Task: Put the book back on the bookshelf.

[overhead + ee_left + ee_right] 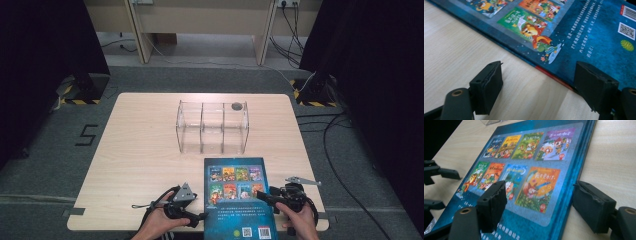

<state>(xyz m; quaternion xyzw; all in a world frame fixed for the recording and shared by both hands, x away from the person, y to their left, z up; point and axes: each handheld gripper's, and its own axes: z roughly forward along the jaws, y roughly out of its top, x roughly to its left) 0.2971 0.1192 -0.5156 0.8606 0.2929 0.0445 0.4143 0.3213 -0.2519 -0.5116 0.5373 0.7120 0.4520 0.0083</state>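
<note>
Book point(239, 197) lies flat, back cover up, at the near edge of the bench point(140, 150); not yet lifted. Left tongs point(200, 217) are held apart at its left edge; right tongs point(261, 196) are spread astride its right edge. Clear divided rack point(212, 127) beyond stands unfilled; gripping and placing are judged outstanding.

— How is the light?
— Even and soft from above; the table point(140, 150) is bright, the room's sides black.
— Sharpness?
— Close jaws blur slightly; the book point(529, 170) cover carries a faint sheen.
</note>
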